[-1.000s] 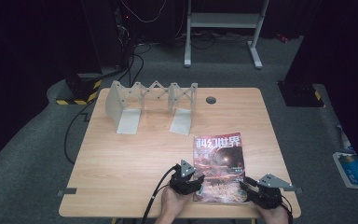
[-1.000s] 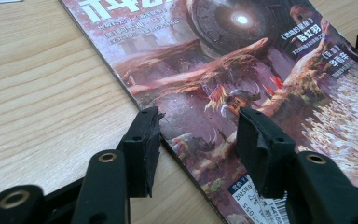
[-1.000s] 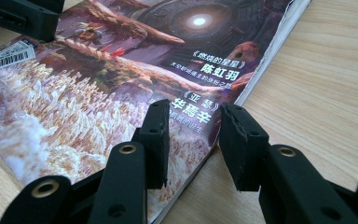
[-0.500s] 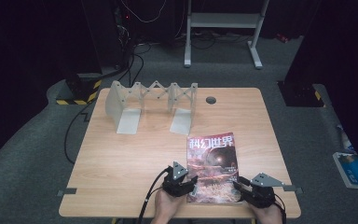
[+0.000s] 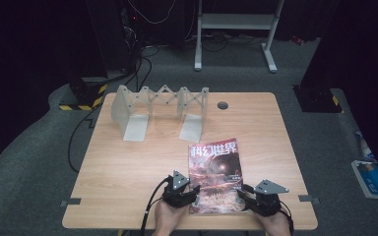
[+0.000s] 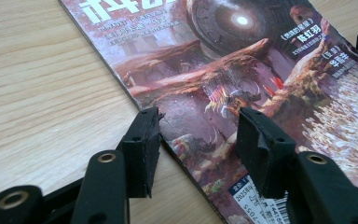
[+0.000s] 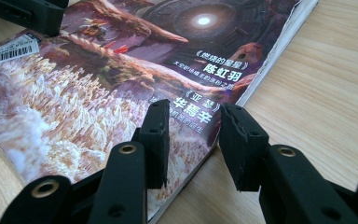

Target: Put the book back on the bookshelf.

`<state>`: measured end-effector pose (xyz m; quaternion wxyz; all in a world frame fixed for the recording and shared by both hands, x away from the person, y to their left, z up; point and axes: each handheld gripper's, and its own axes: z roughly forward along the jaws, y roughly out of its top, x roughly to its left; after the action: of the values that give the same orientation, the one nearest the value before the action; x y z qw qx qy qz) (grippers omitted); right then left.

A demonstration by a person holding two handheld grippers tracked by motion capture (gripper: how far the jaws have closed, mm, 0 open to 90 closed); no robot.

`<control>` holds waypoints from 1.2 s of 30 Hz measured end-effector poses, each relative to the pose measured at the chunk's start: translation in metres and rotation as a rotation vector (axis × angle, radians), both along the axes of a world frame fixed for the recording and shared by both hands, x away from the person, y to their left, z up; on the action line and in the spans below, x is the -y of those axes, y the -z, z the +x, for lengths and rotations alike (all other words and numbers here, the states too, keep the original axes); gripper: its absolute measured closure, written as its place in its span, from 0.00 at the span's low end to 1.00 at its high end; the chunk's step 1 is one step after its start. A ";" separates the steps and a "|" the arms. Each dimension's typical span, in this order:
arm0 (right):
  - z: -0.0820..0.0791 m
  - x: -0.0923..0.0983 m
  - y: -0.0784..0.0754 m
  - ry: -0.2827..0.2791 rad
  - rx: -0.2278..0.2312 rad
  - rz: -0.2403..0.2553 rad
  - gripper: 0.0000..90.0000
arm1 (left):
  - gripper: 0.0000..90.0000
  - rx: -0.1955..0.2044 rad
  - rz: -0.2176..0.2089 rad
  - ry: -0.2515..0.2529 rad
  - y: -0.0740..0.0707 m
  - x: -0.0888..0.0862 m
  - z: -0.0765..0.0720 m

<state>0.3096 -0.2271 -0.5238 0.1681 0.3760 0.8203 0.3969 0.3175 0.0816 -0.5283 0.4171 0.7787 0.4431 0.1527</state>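
Observation:
A magazine (image 5: 214, 172) with a dark red, rocky cover and white Chinese title lies flat on the wooden table (image 5: 128, 162), near its front edge. My left gripper (image 5: 193, 191) is at its near left corner. In the left gripper view the jaws (image 6: 198, 126) stand open astride the magazine's (image 6: 242, 60) spine edge, one over bare wood, the other over the cover. My right gripper (image 5: 243, 191) is at the near right corner. Its open jaws (image 7: 195, 121) straddle the page edge of the magazine (image 7: 121, 60).
A grey folding book rack (image 5: 160, 105) stands at the back of the table, left of a round cable hole (image 5: 222, 105). Bare wood stretches to the left of the magazine. A metal stand (image 5: 236, 22) and a blue book (image 5: 374, 177) are on the floor beyond.
Both grippers and the magazine between them have slid to the left along the table's front edge. The jaws kept the same spread.

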 end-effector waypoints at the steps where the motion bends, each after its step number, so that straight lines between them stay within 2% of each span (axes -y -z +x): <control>1: 0.000 -0.001 0.000 -0.004 0.004 -0.002 0.70 | 0.55 0.003 0.004 -0.004 0.000 -0.002 0.000; 17: 0.003 -0.030 0.000 -0.038 0.013 -0.008 0.70 | 0.55 -0.005 -0.003 -0.065 0.000 -0.027 -0.001; 23: 0.004 -0.040 -0.001 -0.064 0.024 -0.039 0.70 | 0.55 -0.007 -0.009 -0.084 0.000 -0.033 -0.001; 29: 0.004 -0.042 -0.002 -0.069 0.021 -0.040 0.70 | 0.55 0.003 -0.012 -0.087 0.001 -0.035 -0.002; 32: 0.005 -0.041 -0.001 -0.065 0.004 -0.017 0.69 | 0.52 0.005 -0.013 -0.087 0.002 -0.033 -0.003; 36: 0.008 -0.041 -0.004 -0.088 -0.001 -0.039 0.69 | 0.49 -0.005 0.007 -0.085 0.000 -0.031 0.001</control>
<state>0.3174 -0.1862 -0.5200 0.1575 0.3365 0.8435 0.3879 0.3187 0.1126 -0.5279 0.4065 0.7610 0.4762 0.1700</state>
